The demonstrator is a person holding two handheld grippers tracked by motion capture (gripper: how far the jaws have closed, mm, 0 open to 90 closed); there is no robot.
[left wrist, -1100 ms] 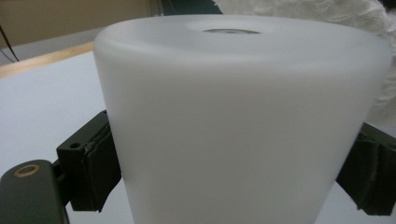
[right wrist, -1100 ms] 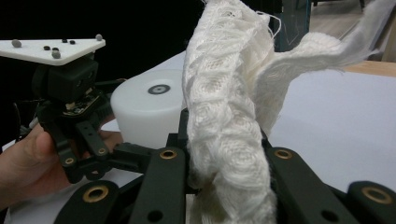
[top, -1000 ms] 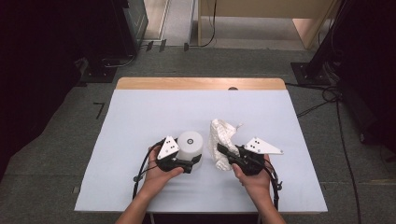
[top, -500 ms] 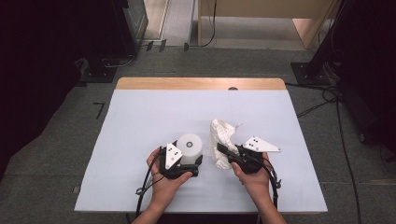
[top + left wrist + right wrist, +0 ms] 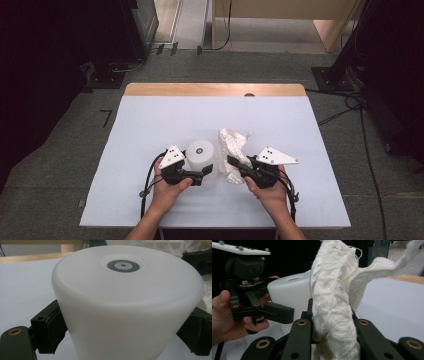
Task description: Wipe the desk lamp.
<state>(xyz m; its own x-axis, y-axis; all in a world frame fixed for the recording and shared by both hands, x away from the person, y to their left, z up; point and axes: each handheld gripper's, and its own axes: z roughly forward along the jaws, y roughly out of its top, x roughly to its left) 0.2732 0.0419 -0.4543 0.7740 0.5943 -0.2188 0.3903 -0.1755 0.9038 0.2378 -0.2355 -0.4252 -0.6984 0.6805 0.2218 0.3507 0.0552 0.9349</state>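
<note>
White plastic cup (image 5: pixel 202 156) is stood upside down near the table (image 5: pixel 150 125) front, axis vertical, clasped by the left gripper (image 5: pixel 204 171); the cloth (image 5: pixel 231 152) is pinched upright by the right gripper (image 5: pixel 233 161).

Bright, even overhead light; close-ups look slightly soft, perhaps overexposed.
</note>
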